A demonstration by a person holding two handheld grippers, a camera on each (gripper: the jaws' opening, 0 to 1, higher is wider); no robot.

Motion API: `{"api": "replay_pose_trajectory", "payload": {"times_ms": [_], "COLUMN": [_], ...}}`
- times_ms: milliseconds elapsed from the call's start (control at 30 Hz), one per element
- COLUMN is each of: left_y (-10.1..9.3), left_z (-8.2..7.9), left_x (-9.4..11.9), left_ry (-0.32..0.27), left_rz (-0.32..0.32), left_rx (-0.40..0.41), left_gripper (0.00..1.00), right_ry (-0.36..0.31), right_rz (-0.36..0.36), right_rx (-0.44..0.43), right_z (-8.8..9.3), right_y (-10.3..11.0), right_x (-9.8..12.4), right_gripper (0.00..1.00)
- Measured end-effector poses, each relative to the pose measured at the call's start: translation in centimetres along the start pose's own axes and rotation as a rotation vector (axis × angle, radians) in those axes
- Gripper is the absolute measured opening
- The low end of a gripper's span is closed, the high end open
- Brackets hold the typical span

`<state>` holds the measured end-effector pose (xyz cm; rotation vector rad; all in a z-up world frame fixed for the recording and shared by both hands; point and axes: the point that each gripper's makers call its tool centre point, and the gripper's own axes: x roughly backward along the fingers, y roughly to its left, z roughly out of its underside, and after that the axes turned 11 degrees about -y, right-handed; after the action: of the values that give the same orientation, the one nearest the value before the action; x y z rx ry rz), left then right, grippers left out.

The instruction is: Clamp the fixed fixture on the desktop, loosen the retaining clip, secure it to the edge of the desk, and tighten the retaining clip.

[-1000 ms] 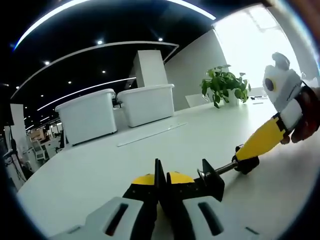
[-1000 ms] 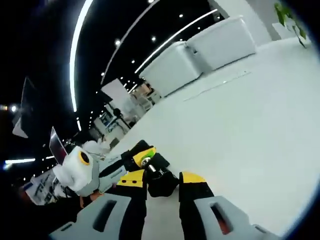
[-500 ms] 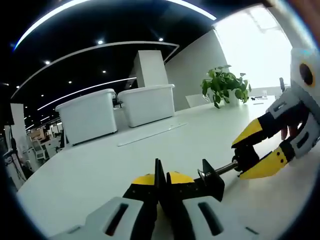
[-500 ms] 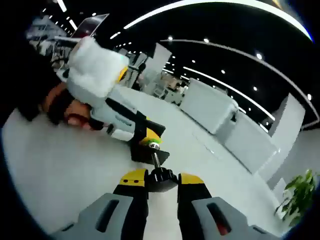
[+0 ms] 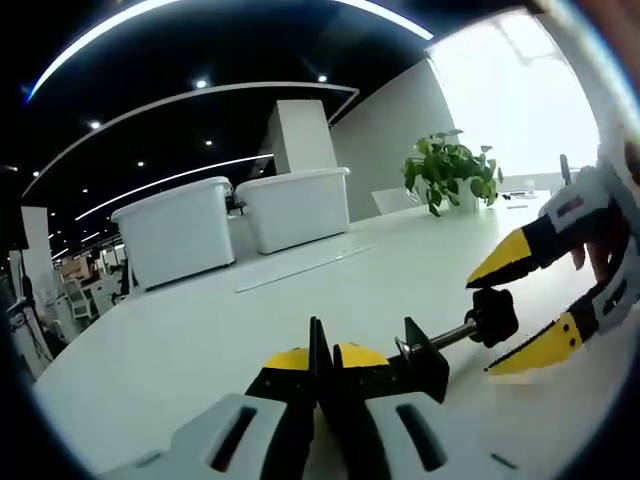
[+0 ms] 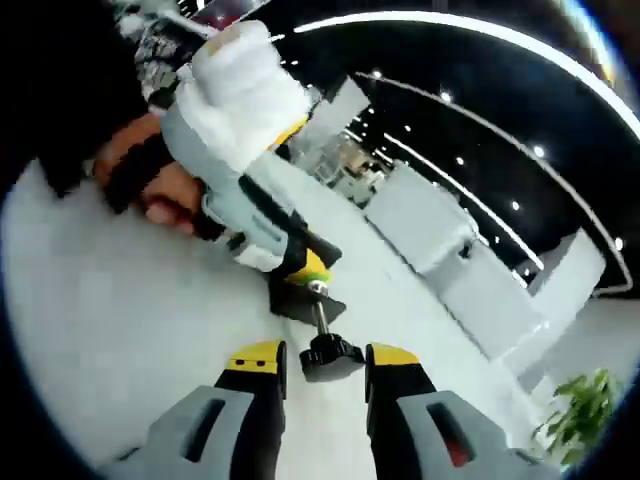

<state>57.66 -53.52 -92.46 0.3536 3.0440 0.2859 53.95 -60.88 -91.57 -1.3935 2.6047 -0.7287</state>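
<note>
Both grippers work on one clamp fixture lying on the white desk (image 5: 200,330). In the left gripper view, we see the left gripper (image 5: 322,362) with its yellow-tipped jaws pressed together on the black body of the clamp fixture (image 5: 420,365), just ahead of the camera. From that body the threaded screw (image 5: 440,340) runs up and to the right, ending in a black knob (image 5: 493,315). The fixture's long axis therefore lies along this screw, roughly level with the desk surface and pointing away from the left gripper toward the right gripper (image 5: 525,310). That gripper's jaws stand apart, one above and one below the knob; we cannot tell whether either tip touches it.

In the right gripper view, the right gripper (image 6: 325,358) has its jaws spread on either side of the knob (image 6: 330,355), with the screw (image 6: 321,318) pointing straight away toward the left gripper (image 6: 265,230), held by a hand (image 6: 160,190). Two white storage bins (image 5: 235,220) and a potted plant (image 5: 450,170) stand well apart at the desk's far side.
</note>
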Motion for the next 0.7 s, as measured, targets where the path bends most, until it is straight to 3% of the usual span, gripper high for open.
{"api": "replay_pose_trajectory", "payload": {"times_ms": [67,133,233,300,367,467,700], "left_y": [0.0,0.0,0.0,0.0,0.0,0.0,0.1], "left_z": [0.0,0.0,0.0,0.0,0.0,0.0,0.0], "left_x": [0.0,0.0,0.0,0.0,0.0,0.0,0.1], "left_ry": [0.000,0.000,0.001,0.000,0.001,0.000,0.001], "left_rz": [0.000,0.000,0.000,0.000,0.000,0.000,-0.001], "left_rx": [0.000,0.000,0.001,0.002,0.002,0.002,0.005], "left_gripper": [0.07,0.07,0.07,0.07,0.07,0.07,0.07], "right_ry": [0.003,0.009,0.012,0.057,0.058,0.074,0.055], "right_rz": [0.030,0.071,0.084,0.118,0.082,0.076,0.093], "right_rx": [-0.275,-0.576,-0.817,-0.981,-1.111,-1.194,-1.170], "right_z": [-0.1,1.0,2.1,3.3,3.5,3.7,3.5], "right_y": [-0.9,-2.5,-3.0,-2.9,-1.9,-1.1,-1.3], "right_x": [0.5,0.2,0.1,-0.1,-0.5,-1.0,-1.2], "right_gripper": [0.28,0.28,0.28,0.28,0.27,0.25,0.23]}}
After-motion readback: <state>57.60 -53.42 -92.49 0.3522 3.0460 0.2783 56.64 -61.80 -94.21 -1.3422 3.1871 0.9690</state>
